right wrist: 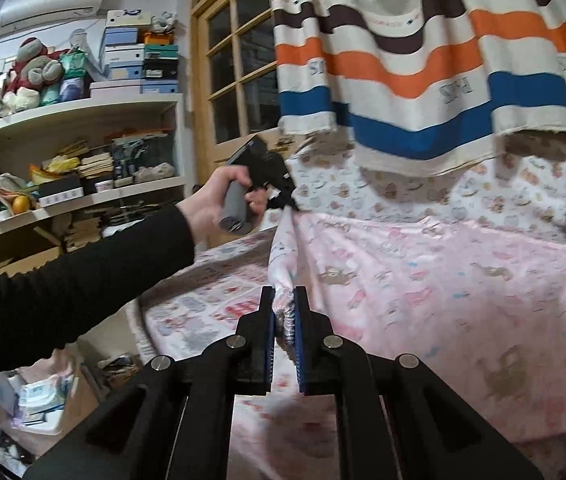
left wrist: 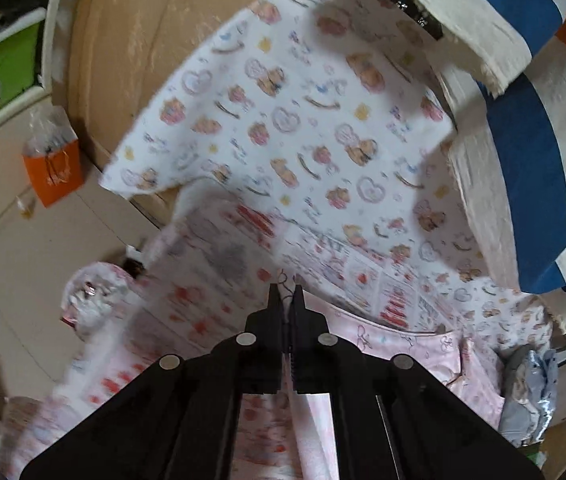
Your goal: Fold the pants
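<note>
- Cluttered bedroom: shelves [right wrist: 83, 128] packed with boxes at upper left of the right wrist view, striped curtain [right wrist: 423, 60] hanging across the top right, printed bed sheet [left wrist: 283, 120] filling the left view.
- Pink pants [right wrist: 443, 280] were spread over the bed at center right, one edge bunched up.
- My right gripper [right wrist: 283, 304] was clamped on that bunched edge, bottom center.
- My left gripper [left wrist: 286, 300] was pinched tight on the far corner of the pants; a hand [right wrist: 219, 204] in a black sleeve [right wrist: 63, 280] held it at mid left.
</note>
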A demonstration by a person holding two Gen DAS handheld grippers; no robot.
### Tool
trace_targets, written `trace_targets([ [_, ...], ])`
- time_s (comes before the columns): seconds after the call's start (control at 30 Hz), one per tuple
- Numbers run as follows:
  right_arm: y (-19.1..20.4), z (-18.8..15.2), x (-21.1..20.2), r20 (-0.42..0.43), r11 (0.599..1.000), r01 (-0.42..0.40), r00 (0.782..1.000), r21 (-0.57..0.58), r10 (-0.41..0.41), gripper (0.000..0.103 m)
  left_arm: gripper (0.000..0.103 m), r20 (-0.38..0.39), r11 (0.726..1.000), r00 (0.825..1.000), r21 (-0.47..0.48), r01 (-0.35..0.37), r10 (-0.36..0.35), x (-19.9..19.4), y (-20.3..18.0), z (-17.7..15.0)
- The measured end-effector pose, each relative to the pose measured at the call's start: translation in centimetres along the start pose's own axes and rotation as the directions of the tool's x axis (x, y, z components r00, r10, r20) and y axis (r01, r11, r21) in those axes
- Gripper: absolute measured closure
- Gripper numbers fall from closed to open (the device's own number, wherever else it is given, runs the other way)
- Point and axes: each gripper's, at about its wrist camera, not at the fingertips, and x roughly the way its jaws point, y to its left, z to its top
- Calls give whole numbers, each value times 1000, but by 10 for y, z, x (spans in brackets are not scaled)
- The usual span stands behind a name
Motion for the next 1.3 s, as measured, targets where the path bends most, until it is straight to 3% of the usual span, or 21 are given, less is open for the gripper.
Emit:
trace_targets([
  [0.17,23,-5,1,13,998,-29,999,-59,30,95,101,7,998,999,35,-51,51,-6,11,3],
  [0.37,42,-10,5,-13,995,-74,997,-72,73,95,101,21,999,999,16,-42,42,-22,33,6],
  [0.47,46,-6,0,28,994,-32,999,-102,35,95,101,15,1000,1000,0,1,-1,-28,35,8],
  [0.53,38,0,-4,46,997,-22,999,-67,25,95,101,45,999,999,51,6,-8,-36,21,7],
  [0.7,26,4,-16,101,992,98,991,-79,-90,95,101,107,990,992,131,47,-61,-52,-27,7],
  [0.87,7,2,-40,146,984,178,974,-26,-173,95,101,88,966,989,241,94,-118,-49,-100,3],
  [1.0,-12,-7,-61,144,968,248,958,29,-250,95,101,58,921,984,365,133,-166,-36,-176,-20],
  [1.1,-28,-13,-73,117,960,268,954,81,-277,95,101,-13,886,976,418,202,-217,-14,-231,-46],
  [1.3,-44,-18,-90,109,936,331,933,115,-344,95,101,-124,812,965,521,263,-233,24,-321,-103],
])
